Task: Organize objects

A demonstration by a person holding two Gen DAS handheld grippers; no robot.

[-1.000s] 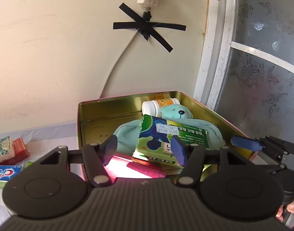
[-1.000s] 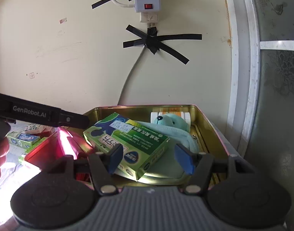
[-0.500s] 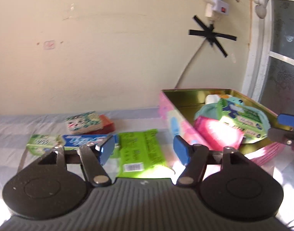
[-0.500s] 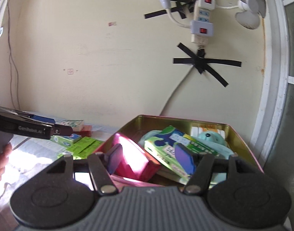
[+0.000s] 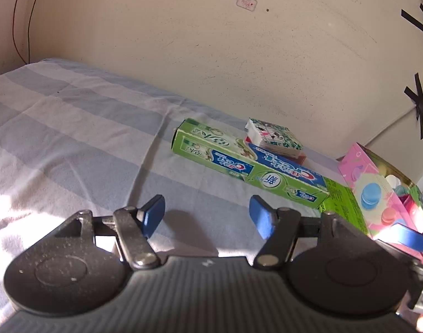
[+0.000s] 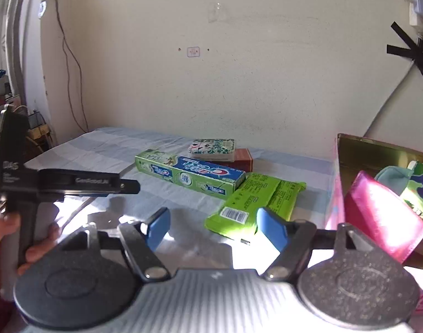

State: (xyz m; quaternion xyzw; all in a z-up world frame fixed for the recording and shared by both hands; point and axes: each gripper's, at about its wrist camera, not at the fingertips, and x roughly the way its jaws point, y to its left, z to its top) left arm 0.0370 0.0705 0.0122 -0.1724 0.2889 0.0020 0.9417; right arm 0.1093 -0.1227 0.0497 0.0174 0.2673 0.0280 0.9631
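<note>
A green and blue toothpaste box (image 5: 247,166) (image 6: 189,173) lies on the striped cloth. Behind it a patterned card pack (image 5: 274,137) (image 6: 211,148) rests on a red box (image 6: 239,159). A bright green packet (image 6: 255,199) (image 5: 340,202) lies beside the pink tin (image 5: 369,191) (image 6: 334,194), which holds a magenta pouch (image 6: 383,216), a teal pouch and a green box. My left gripper (image 5: 207,219) is open and empty, just in front of the toothpaste box. My right gripper (image 6: 213,229) is open and empty, in front of the green packet. The left gripper's body also shows in the right wrist view (image 6: 73,184).
A striped grey and white cloth (image 5: 73,127) covers the table, which meets a cream wall (image 6: 239,69). A cable taped with black crosses (image 6: 411,50) runs down the wall to the right. The right gripper's blue finger (image 5: 411,237) shows beside the tin.
Both grippers have swung left, away from over the tin toward the items on the cloth. Both stay open and empty.
</note>
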